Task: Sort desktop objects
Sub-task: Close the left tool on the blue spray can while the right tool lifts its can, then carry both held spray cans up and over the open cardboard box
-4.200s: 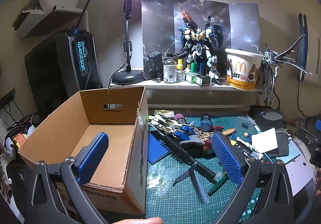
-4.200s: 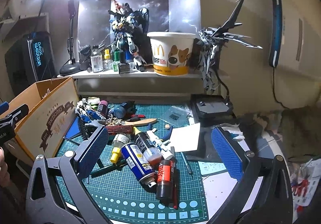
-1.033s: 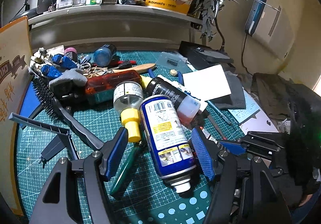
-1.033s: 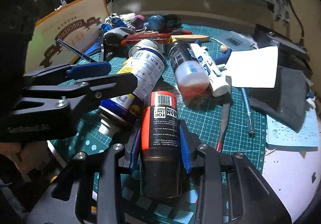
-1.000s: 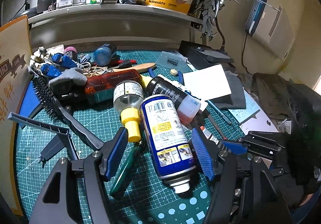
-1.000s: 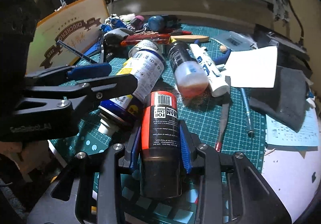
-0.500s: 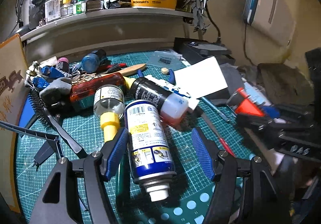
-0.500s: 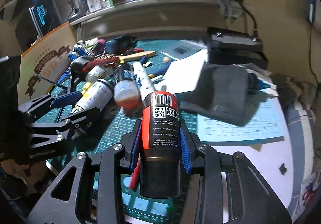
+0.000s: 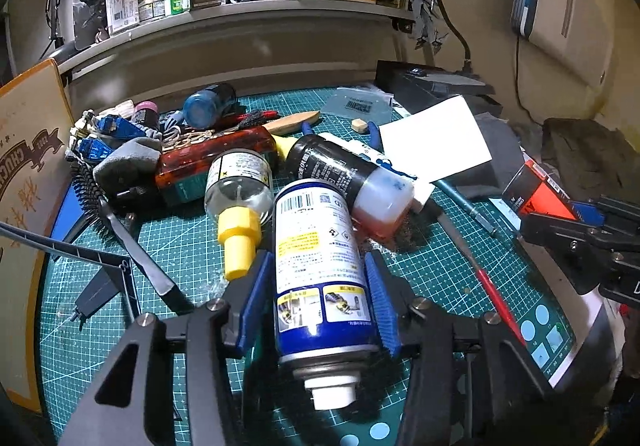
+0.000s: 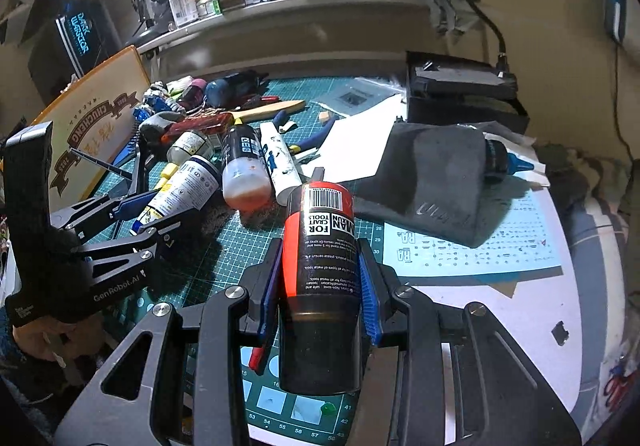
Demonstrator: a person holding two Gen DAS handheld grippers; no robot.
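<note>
A blue and white spray can lies on the green cutting mat, nozzle toward the camera. My left gripper straddles it, and its jaws are closing with both blue pads against the can's sides. The right wrist view shows the same gripper low at the left, around that can. My right gripper is shut on a red and black can, held off the mat. In the left wrist view that can shows at the right edge.
A cardboard box stands at the left. Beside the blue can lie a clear bottle with a yellow cap, a black bottle with orange liquid and a black hairbrush. A grey pouch and white paper lie to the right.
The left jaws have narrowed onto the blue spray can. The right gripper carried the red and black can up and rightward, away from the pile.
</note>
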